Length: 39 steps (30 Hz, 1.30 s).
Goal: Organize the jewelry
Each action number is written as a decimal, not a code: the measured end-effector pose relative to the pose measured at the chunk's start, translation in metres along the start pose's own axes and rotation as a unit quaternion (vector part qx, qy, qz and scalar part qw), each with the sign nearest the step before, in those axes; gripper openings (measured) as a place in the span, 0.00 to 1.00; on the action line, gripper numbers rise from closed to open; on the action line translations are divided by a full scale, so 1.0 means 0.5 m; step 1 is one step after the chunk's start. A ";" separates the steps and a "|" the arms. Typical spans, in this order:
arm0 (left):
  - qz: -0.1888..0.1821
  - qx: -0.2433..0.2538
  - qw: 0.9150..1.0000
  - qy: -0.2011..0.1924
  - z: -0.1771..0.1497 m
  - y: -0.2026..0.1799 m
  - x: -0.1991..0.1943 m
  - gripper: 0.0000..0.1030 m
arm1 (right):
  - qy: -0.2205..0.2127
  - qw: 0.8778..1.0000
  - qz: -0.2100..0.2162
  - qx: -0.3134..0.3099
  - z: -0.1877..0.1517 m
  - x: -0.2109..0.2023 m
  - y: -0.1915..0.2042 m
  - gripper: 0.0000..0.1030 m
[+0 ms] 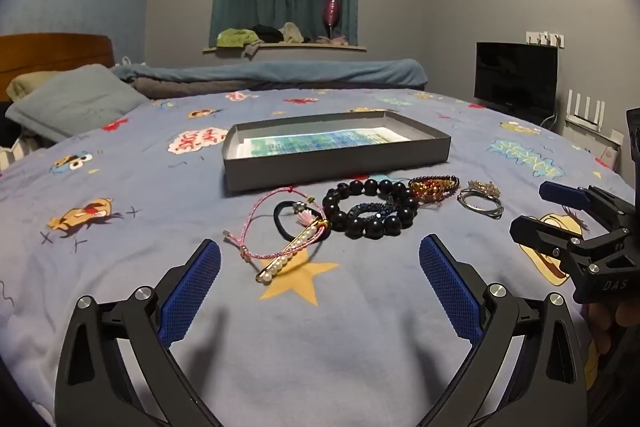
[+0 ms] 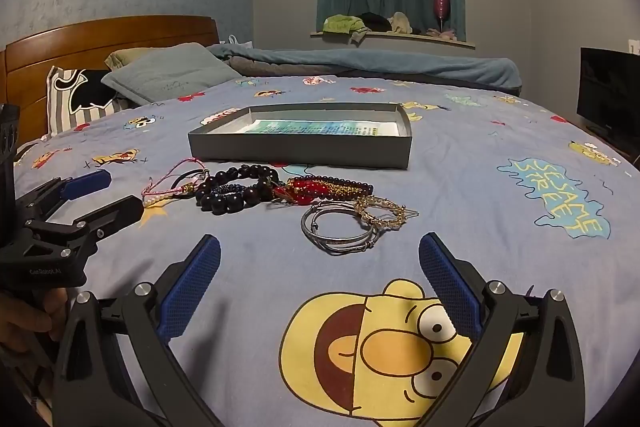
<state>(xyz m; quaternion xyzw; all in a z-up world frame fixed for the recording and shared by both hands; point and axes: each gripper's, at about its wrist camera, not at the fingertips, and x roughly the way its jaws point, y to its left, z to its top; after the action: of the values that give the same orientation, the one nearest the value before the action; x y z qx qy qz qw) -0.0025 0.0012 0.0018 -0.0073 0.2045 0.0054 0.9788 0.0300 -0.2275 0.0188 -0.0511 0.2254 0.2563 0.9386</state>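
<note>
Blue rubbery pads line the fingers of both grippers, and both sets of jaws stand wide open with nothing between them.

The left gripper [image 1: 320, 279] hangs low over the cartoon bedsheet [image 1: 120, 247], tipped down a bit. Just ahead of its tips lies a pearl hair clip [image 1: 290, 251], crossing a pink cord bracelet [image 1: 276, 223] and a black hair tie [image 1: 294, 221]. A bit farther ahead and to its right sits a big black bead bracelet [image 1: 370, 207], with a small dark blue beaded band [image 1: 370, 211] lying inside its ring. Past that, more to the right, are a red and gold bracelet [image 1: 434, 188], some thin silver bangles [image 1: 480, 205] and a little gold chain bracelet [image 1: 485, 188]. Behind all the jewelry is a flat grey box [image 1: 336, 163], open on top, with a printed paper [image 1: 320, 141] lying in it.

The right gripper [image 2: 320, 279] also hangs low over the sheet, right above a yellow cartoon face [image 2: 384, 351]. The silver bangles are just ahead of its tips, touching the gold chain bracelet. The red and gold bracelet and the black beads lie farther ahead and to its left. The grey box is well beyond them.

Each gripper shows at the edge of the other's view, and a bit of a hand [image 2: 28, 311] grips the left one's handle.
</note>
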 end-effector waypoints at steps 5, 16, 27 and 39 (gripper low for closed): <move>0.000 0.000 1.000 0.001 -0.005 -0.004 0.010 0.96 | 0.000 1.000 0.001 0.000 0.000 -0.009 -0.001 0.95; -0.001 0.000 1.000 -0.001 -0.009 -0.007 0.010 0.96 | 0.000 1.000 0.001 0.000 -0.003 -0.003 0.001 0.95; -0.003 -0.009 1.000 0.002 -0.014 0.000 0.012 0.96 | 0.000 1.000 0.001 0.002 -0.002 -0.004 0.000 0.95; -0.007 -0.018 1.000 0.010 -0.014 0.005 0.020 0.96 | 0.002 1.000 0.001 0.004 -0.003 -0.003 0.000 0.95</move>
<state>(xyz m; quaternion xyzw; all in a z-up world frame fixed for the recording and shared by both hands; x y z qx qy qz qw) 0.0037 0.0037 -0.0088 -0.0264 0.2142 0.0025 0.9764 0.0282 -0.2287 0.0180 -0.0478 0.2281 0.2566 0.9380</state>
